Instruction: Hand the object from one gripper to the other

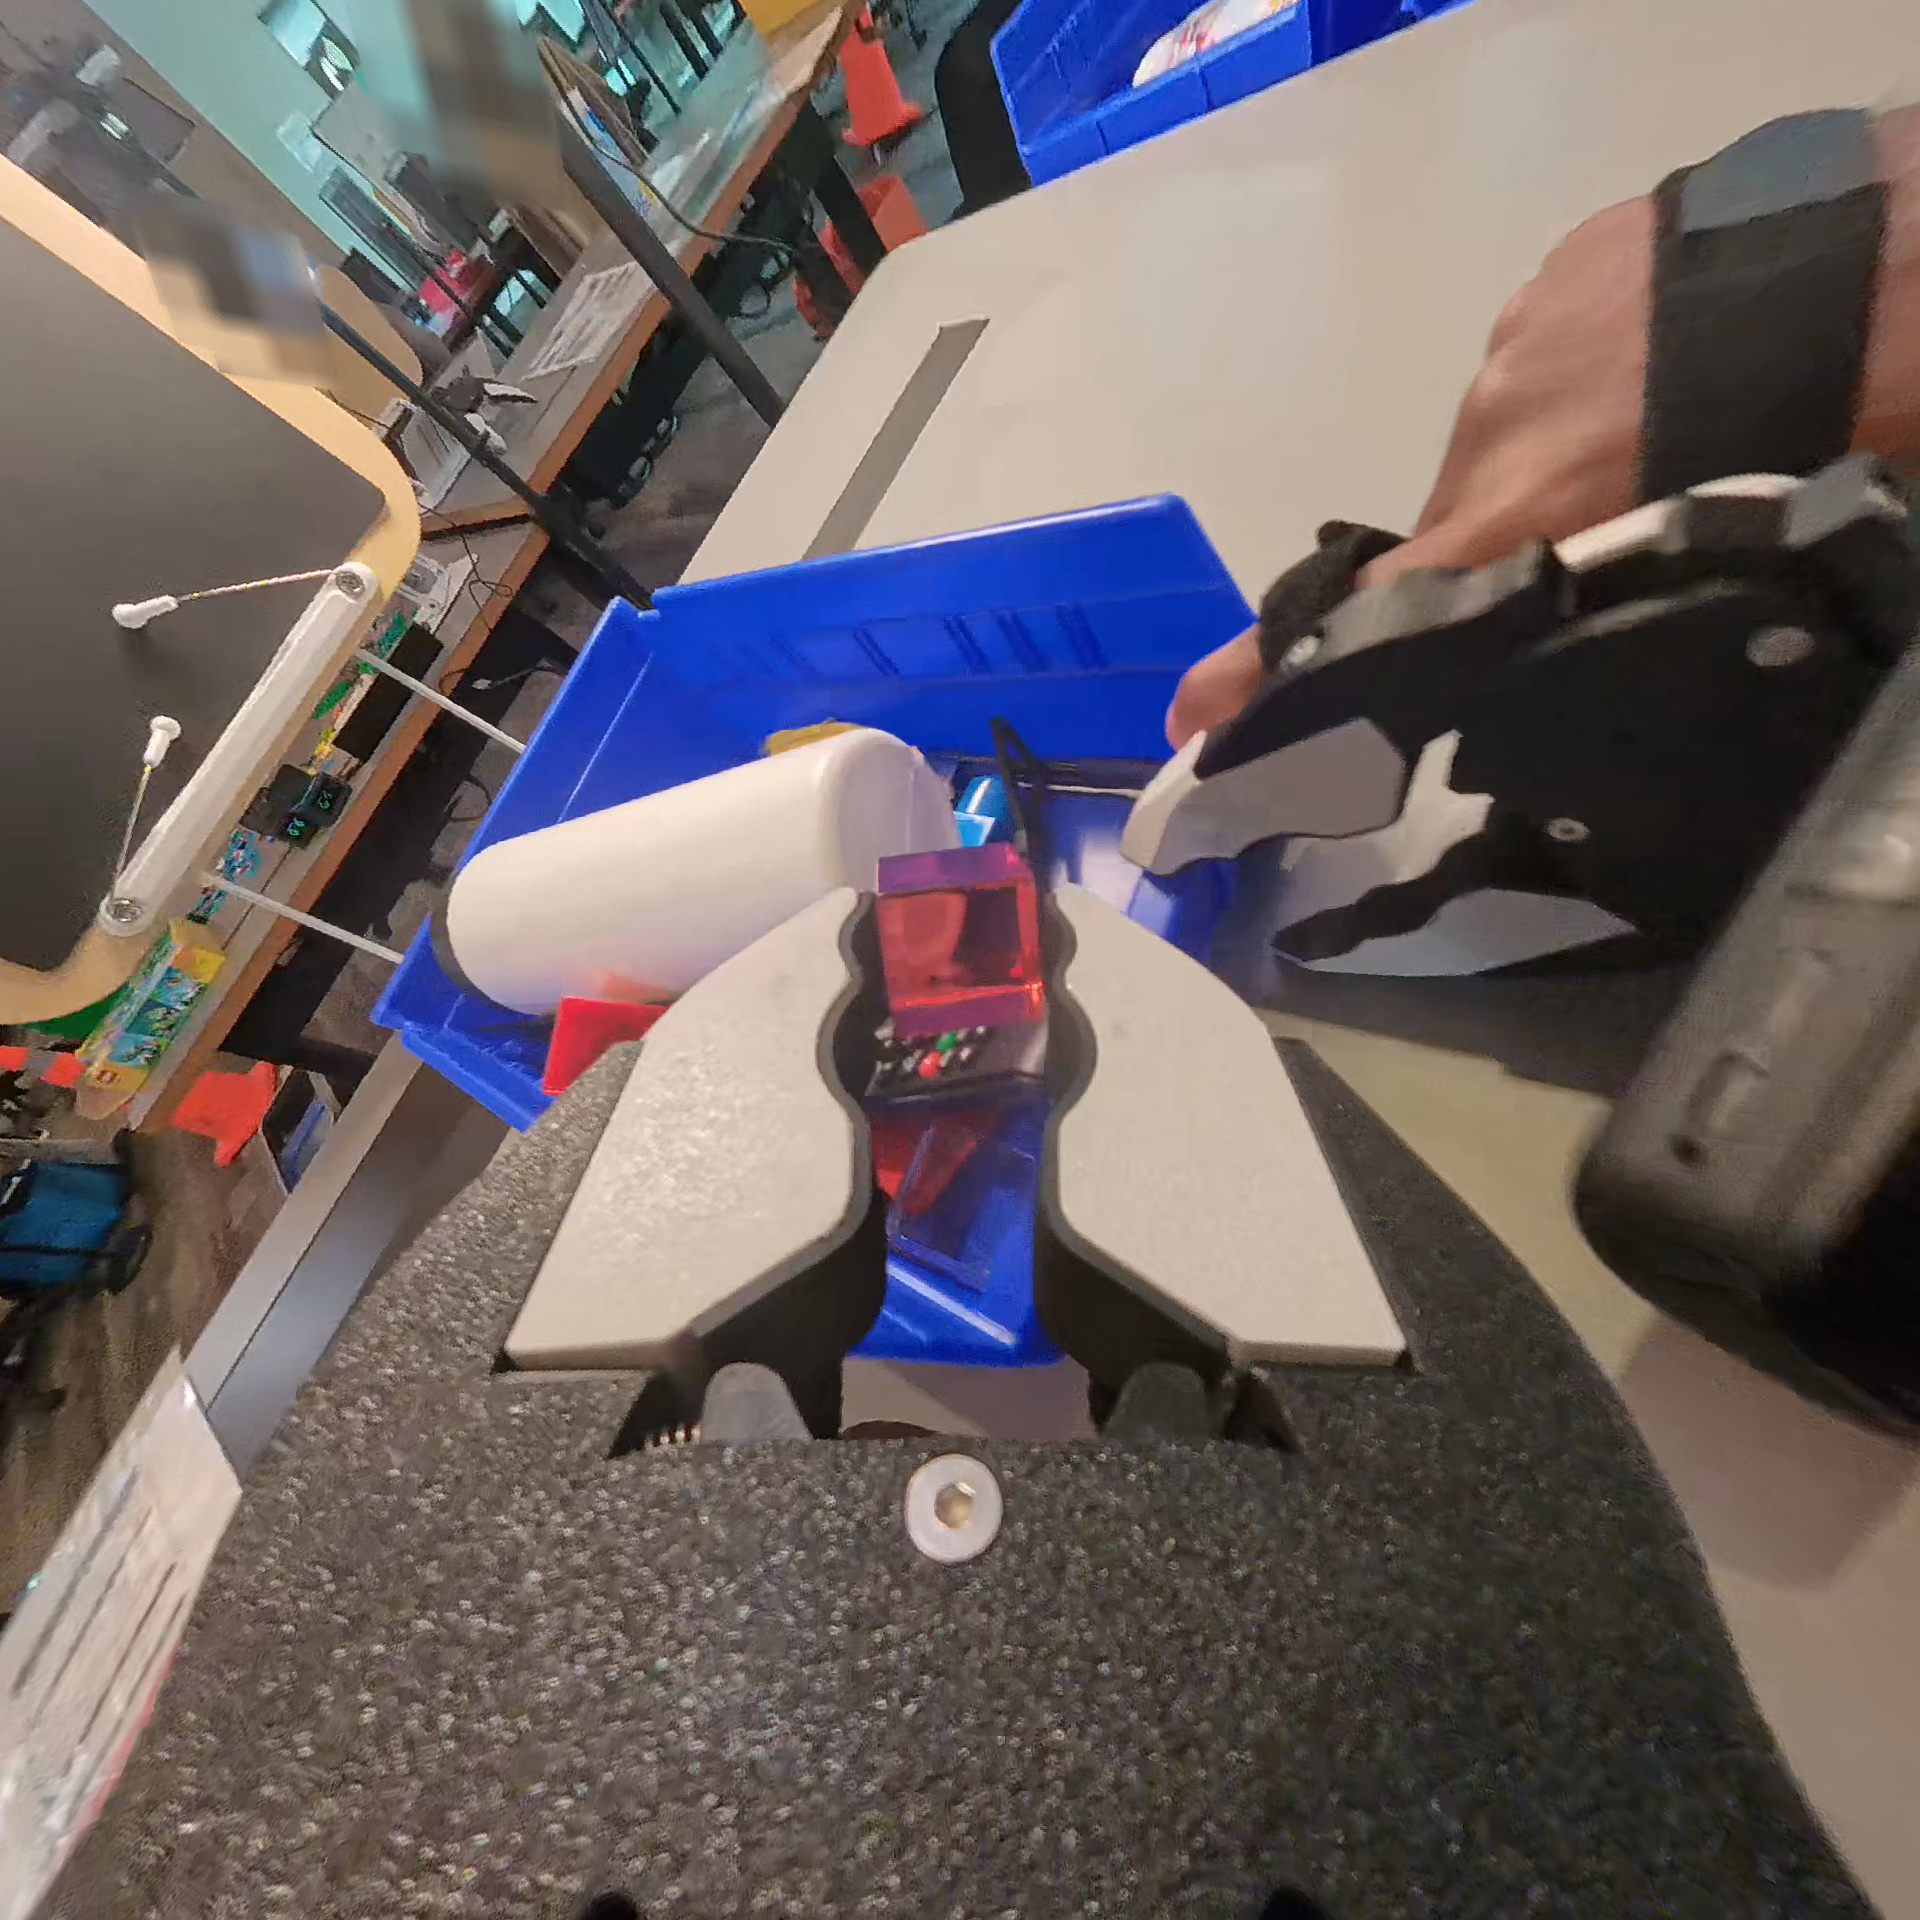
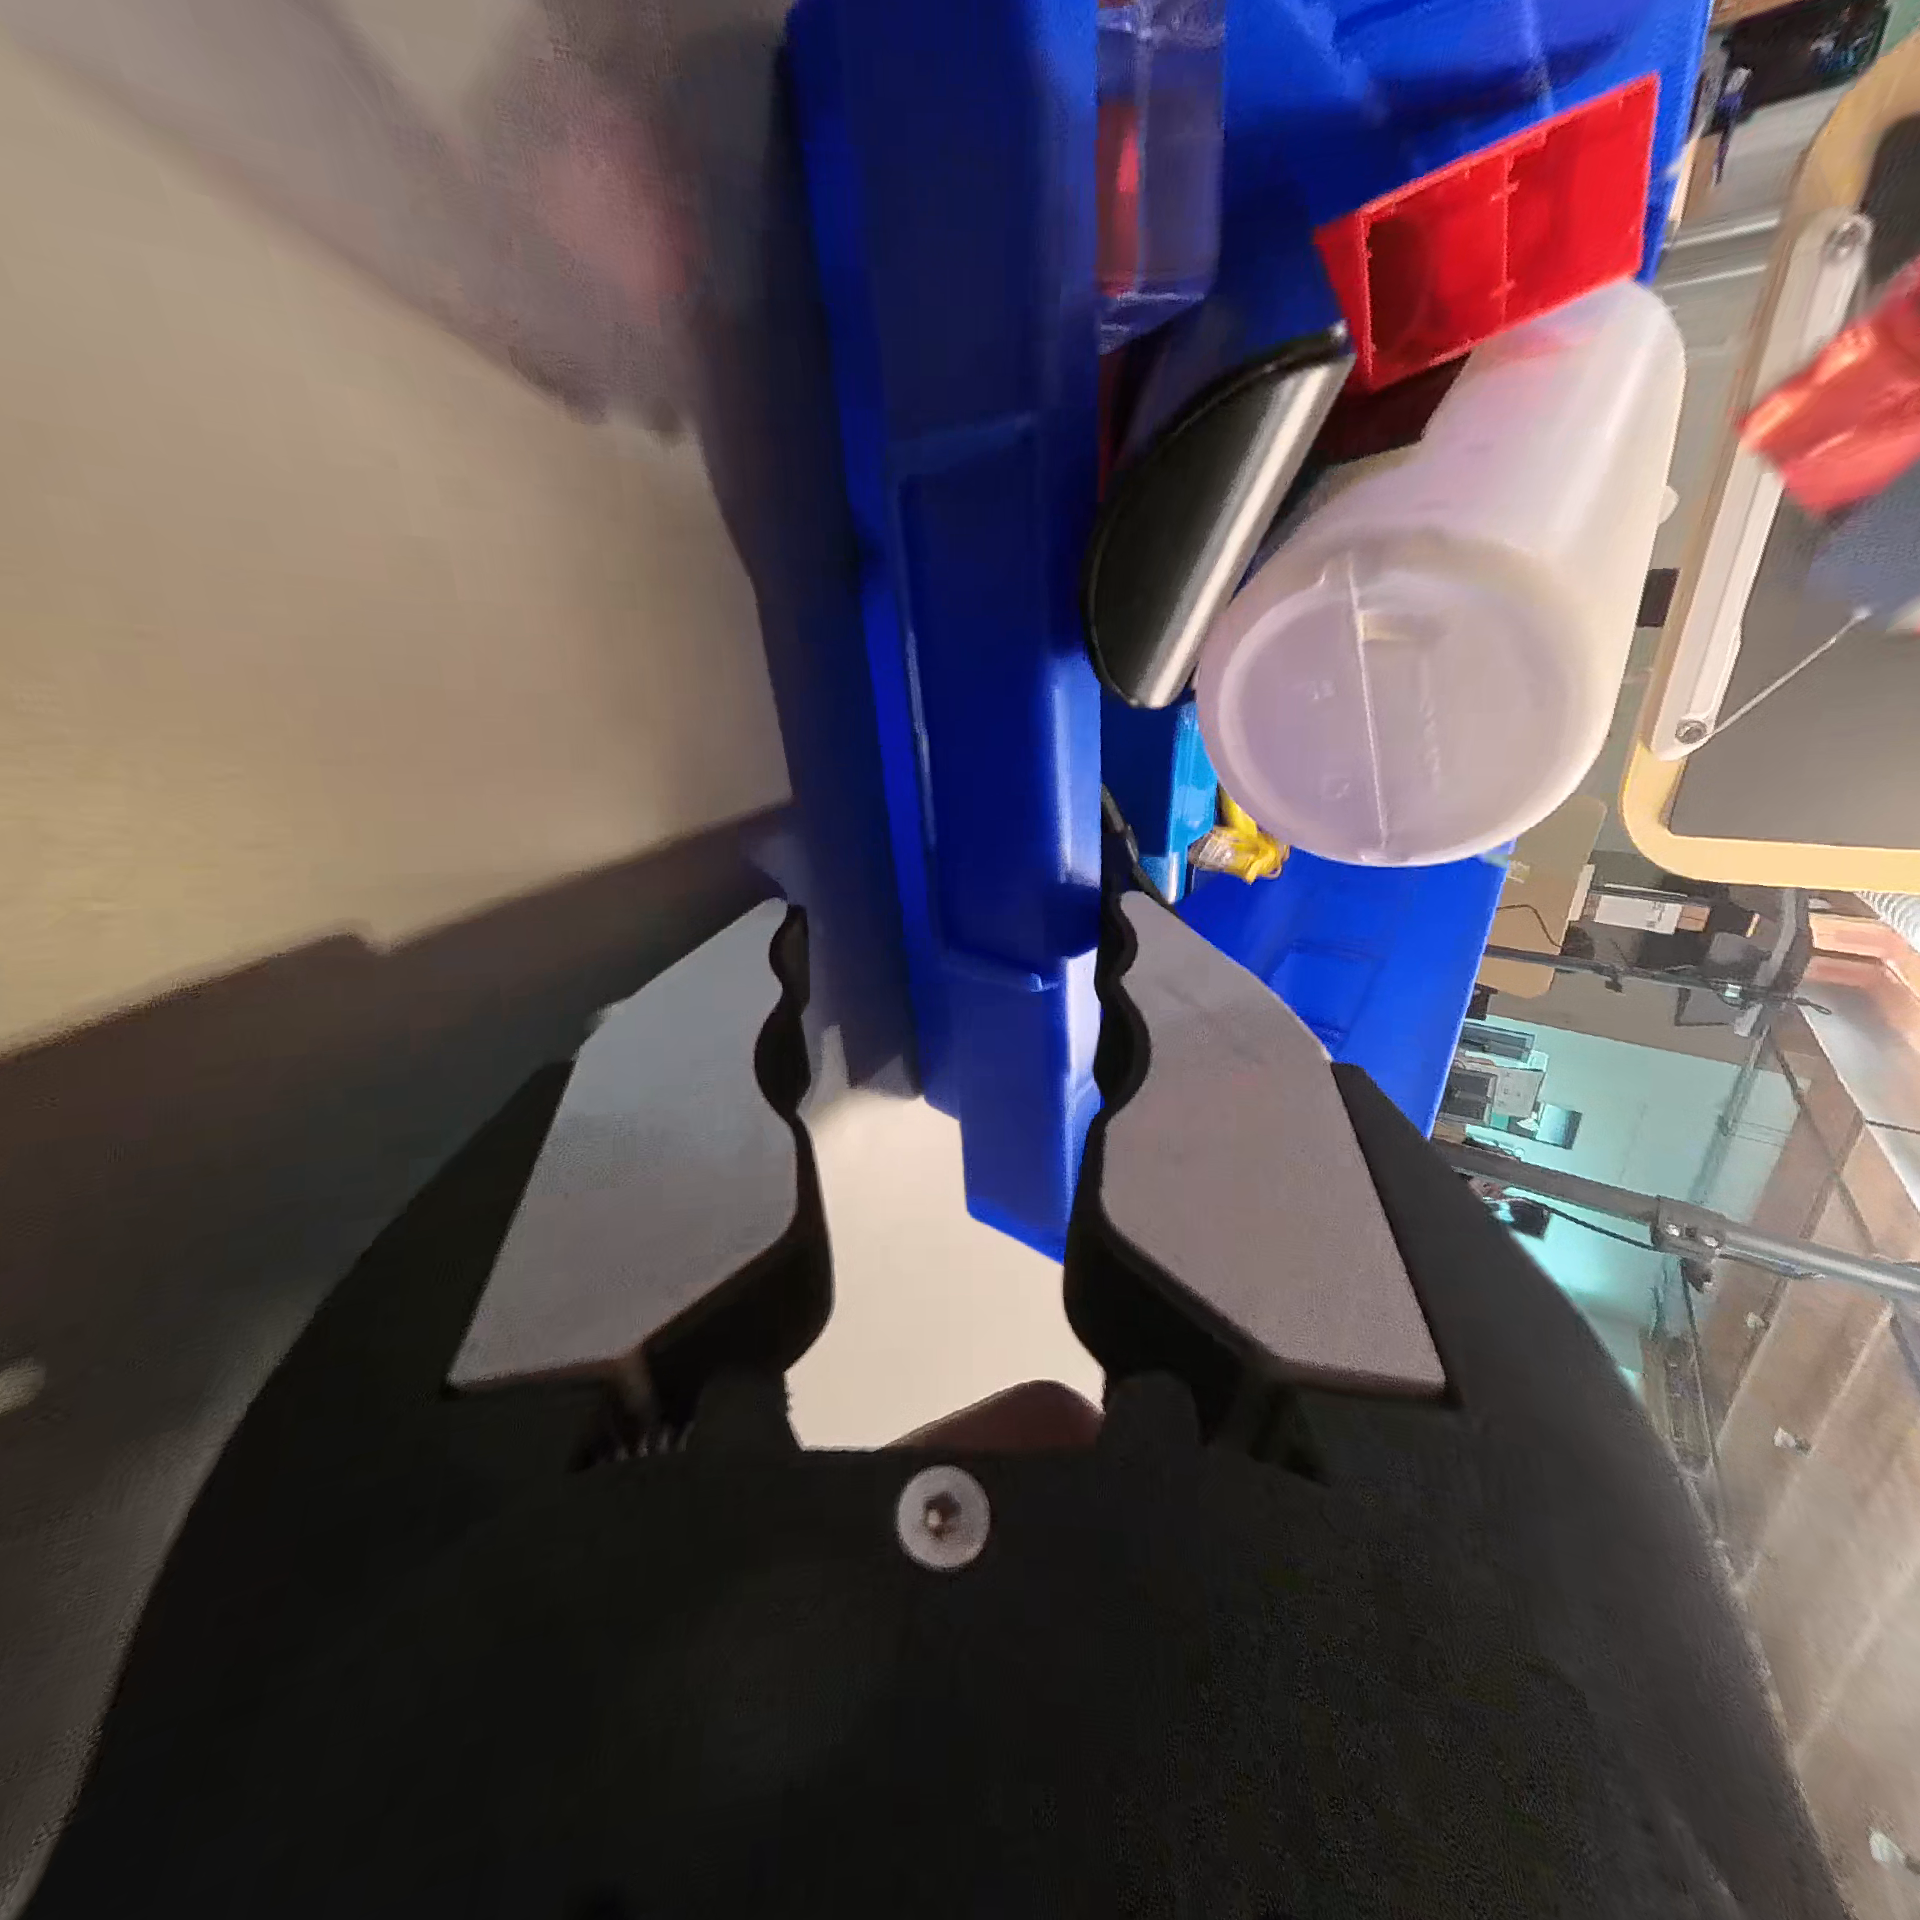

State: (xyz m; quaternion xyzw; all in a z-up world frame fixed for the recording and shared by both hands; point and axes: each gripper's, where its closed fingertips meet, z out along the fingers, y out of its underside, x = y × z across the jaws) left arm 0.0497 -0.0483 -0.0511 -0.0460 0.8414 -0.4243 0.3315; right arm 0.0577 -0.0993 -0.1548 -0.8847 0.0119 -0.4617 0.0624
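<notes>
At frame centre, the left gripper (image 1: pixel 956 935) clamps a red cube (image 1: pixel 958 940), probably light, rigid and slick; its exposed top suits the right gripper (image 2: pixel 951 1023), whose jaws stand apart.

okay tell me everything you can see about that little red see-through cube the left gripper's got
The red cube is a small translucent block, seemingly clear plastic, red inside with purple-tinted top and bottom edges. It sits upright, pinched between the fingertips of the left gripper, whose grey fingers press its two sides. It is held above the blue bin, in front of the white bottle. In the right wrist view it shows only as a blurred red shape.
</notes>
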